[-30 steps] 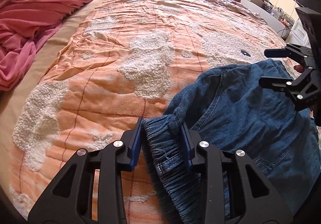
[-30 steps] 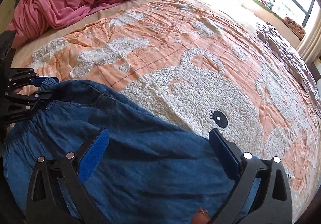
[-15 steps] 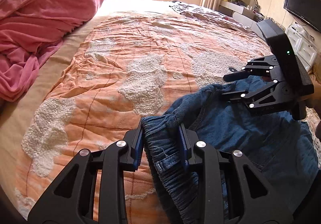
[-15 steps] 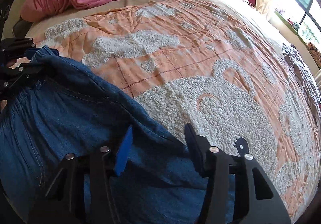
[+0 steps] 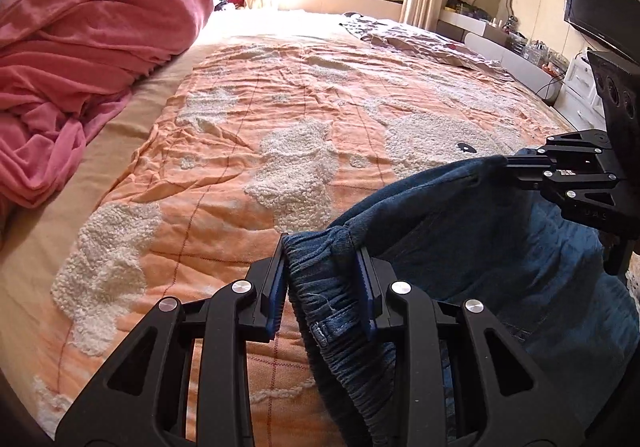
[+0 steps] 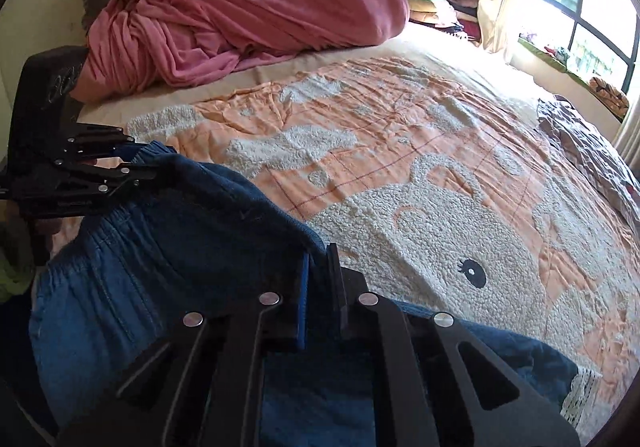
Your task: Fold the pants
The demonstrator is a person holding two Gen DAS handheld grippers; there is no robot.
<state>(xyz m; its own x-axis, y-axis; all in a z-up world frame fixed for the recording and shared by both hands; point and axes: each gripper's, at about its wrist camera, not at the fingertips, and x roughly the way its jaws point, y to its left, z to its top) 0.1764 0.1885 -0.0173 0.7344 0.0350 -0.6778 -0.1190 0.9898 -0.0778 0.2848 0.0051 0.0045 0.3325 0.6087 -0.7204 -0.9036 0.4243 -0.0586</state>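
Both grippers had hold of the denim pants over the bed. A second earlier the right gripper had hung wide open above the cloth; since then its jaws had come nearly together on a fold along the upper edge, with only a thin layer of denim between them. The left gripper had stayed clamped on the gathered elastic waistband, its jaws a little apart around the thick bunch. With two holds along the top edge, the pants appeared ready to be lifted and spread or doubled over. The rest of the garment sagged onto the orange bear-pattern bedspread, with a pink blanket heaped well apart at the head.
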